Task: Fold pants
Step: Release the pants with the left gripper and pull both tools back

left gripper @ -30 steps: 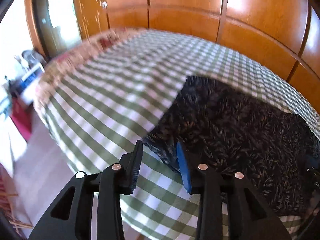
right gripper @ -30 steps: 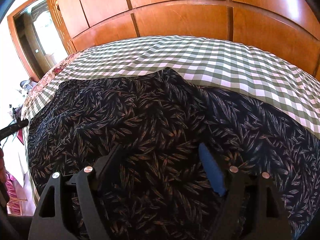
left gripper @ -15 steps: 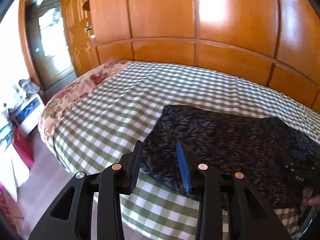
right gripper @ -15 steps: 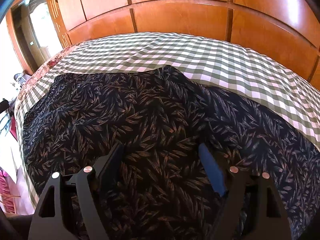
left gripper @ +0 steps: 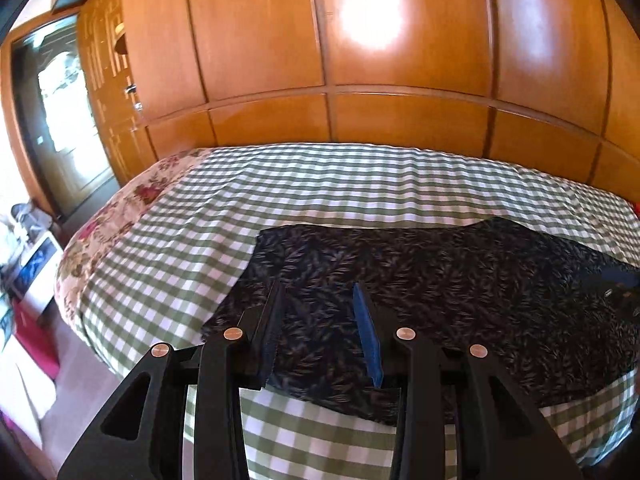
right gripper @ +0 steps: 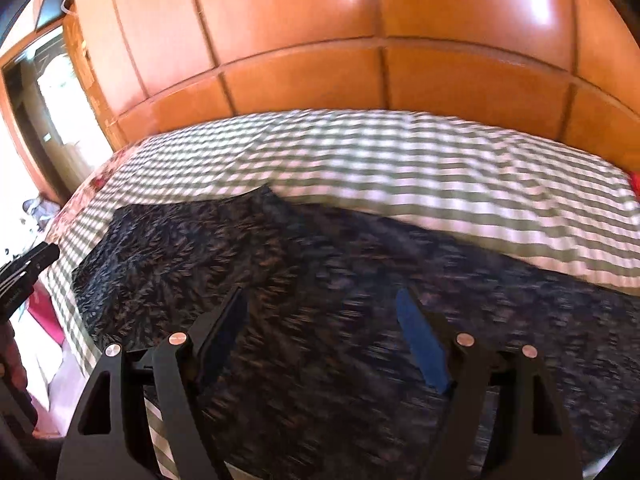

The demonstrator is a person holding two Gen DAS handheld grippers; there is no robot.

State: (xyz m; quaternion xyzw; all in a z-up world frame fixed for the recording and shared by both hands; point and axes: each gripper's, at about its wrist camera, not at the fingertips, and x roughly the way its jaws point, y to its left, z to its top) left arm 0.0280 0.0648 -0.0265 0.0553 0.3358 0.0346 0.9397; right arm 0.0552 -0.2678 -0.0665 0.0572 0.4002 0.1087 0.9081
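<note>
Wardrobe panels (left gripper: 360,80) of glossy orange wood fill the background behind a bed (left gripper: 180,248) covered in a green-and-white checked sheet, with a floral cover (left gripper: 120,216) showing along its left edge and a doorway (left gripper: 64,128) bright at the far left. Dark leaf-print pants (left gripper: 440,280) lie flat on the near half of the bed, spread as one long rectangle from the near-left corner toward the right, seemingly already doubled leg over leg. Judging by that layout, the job stands between folds, and the next move probably calls for gripping one short end and carrying it across to the other.

Both tools hang just above the fabric, empty. The left gripper (left gripper: 318,312) has its fingers (left gripper: 368,332) parted with cloth showing in the gap, poised over the pants' left end near the front hem. The right gripper (right gripper: 324,320) is spread wider over the middle of the garment, nothing between its fingers; that view is smeared by motion blur, so fine creases cannot be read. A ridge rises at the pants' far edge (right gripper: 266,194) and may need smoothing. Nothing on the sheet blocks a fold. Beyond the bed's left side sit a white unit (left gripper: 36,264) and something red (left gripper: 32,344) on the floor, well apart from the work.
</note>
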